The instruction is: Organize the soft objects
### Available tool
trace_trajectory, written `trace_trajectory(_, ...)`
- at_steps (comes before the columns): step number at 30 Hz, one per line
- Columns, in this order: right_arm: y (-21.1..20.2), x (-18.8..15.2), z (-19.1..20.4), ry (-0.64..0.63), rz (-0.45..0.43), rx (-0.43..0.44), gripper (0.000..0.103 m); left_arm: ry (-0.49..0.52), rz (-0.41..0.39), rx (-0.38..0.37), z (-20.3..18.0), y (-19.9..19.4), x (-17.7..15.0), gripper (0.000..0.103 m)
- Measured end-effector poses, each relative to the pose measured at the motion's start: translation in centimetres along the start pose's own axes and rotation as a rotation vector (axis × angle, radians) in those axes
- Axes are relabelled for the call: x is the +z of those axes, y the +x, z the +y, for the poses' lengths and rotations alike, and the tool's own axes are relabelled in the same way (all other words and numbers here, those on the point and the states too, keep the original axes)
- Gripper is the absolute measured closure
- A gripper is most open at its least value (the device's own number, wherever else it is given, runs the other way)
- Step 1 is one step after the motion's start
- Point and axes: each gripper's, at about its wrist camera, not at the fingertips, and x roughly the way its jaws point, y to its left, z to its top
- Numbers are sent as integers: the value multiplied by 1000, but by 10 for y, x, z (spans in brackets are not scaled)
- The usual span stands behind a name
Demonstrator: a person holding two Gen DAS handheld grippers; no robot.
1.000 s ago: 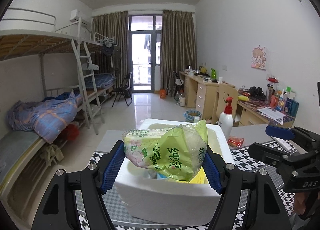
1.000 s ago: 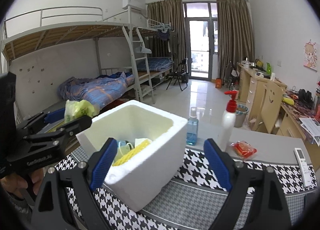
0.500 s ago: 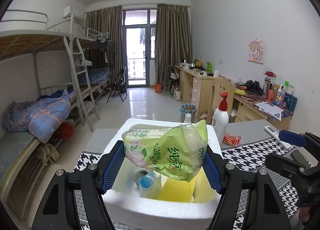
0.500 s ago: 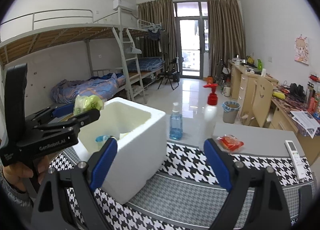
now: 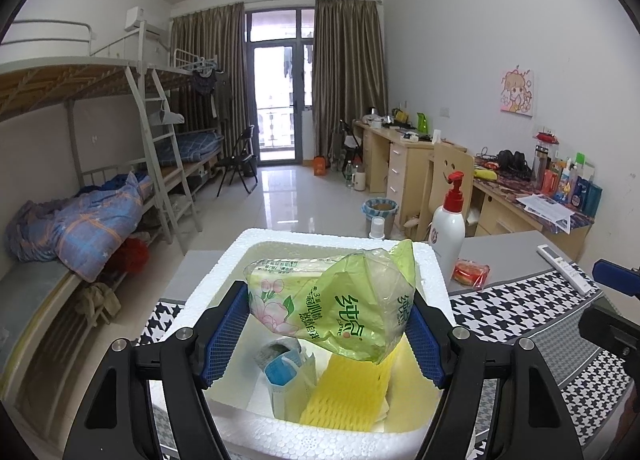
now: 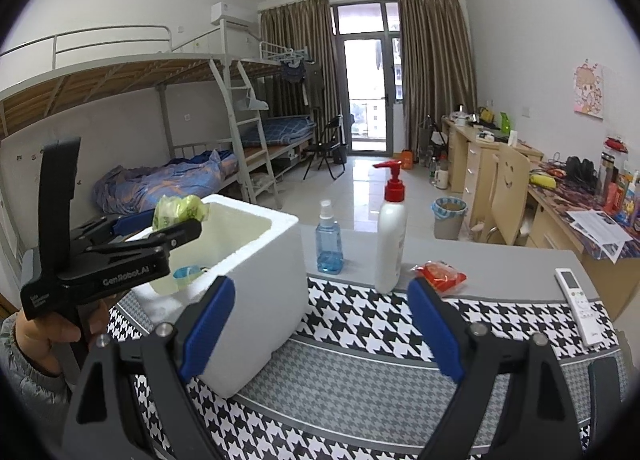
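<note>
Tissue pack (image 5: 332,306), green and crinkled in its plastic wrap, is clamped between the blue pads of the left gripper (image 5: 327,330) and held above the open white foam box (image 5: 430,260). Inside the box, a yellow foam net sleeve (image 5: 344,392) and a blue face mask (image 5: 280,370) are seen lying on the bottom. From the right wrist view, the left gripper (image 6: 160,234) is seen poised over the box's near-left rim, the green pack (image 6: 180,210) showing just past its tip, and the hand (image 6: 48,336) gripping the handle is visible at lower left.

The right gripper (image 6: 320,330) is held wide, nothing between its fingers, over the houndstooth cloth (image 6: 380,320) covering the surface, to the right of the box (image 6: 260,280).

Behind the cloth, on the bare grey surface (image 6: 500,260), a blue spray bottle (image 6: 329,242) and a white pump bottle with red top (image 6: 391,240) stand upright, near each other. A red snack packet (image 6: 440,276) lies just beside the pump bottle. A white remote control (image 6: 576,304) rests at the cloth's far right edge.
</note>
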Motion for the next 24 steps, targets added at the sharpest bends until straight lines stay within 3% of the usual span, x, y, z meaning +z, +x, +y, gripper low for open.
trace_trajectory(7,-3,-3,-3,10,2,-10,12,-4,-23,15,-2,-2,0,1)
trace_trajectory(24,-23,-3,6,-3,-29,5,12,7,-96,3,-11,-42,-3,1)
